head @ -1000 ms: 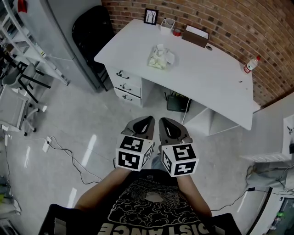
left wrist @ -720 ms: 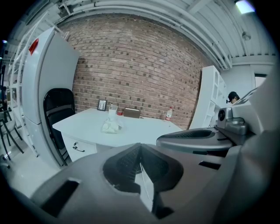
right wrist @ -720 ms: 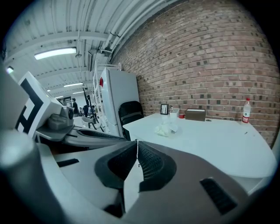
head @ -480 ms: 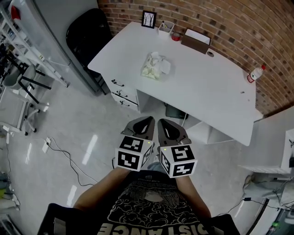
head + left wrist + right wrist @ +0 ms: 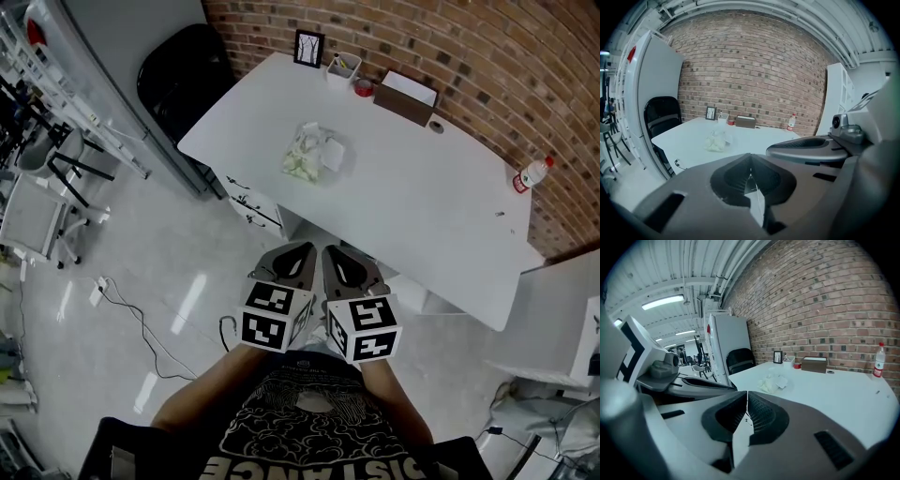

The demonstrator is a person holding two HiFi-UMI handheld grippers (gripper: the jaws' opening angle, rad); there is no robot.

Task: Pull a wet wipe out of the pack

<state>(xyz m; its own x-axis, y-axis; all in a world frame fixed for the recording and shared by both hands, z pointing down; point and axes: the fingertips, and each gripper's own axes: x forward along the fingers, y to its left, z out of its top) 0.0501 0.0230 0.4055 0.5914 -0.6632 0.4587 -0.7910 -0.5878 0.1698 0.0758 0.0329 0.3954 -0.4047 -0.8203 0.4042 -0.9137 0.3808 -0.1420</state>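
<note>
Room: brick wall (image 5: 450, 37) across the top of the head view, white desk (image 5: 422, 197) below it.
Wipe pack (image 5: 311, 155): lying on the desk, upper centre, well apart from both grippers.
Left gripper (image 5: 298, 253): lower centre, jaws pressed together, empty.
Right gripper (image 5: 336, 255): just beside the left one, jaws likewise closed, empty.

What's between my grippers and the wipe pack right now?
Head view: nothing but bare desk top lies between the left gripper, the right gripper and the wipe pack.
</note>
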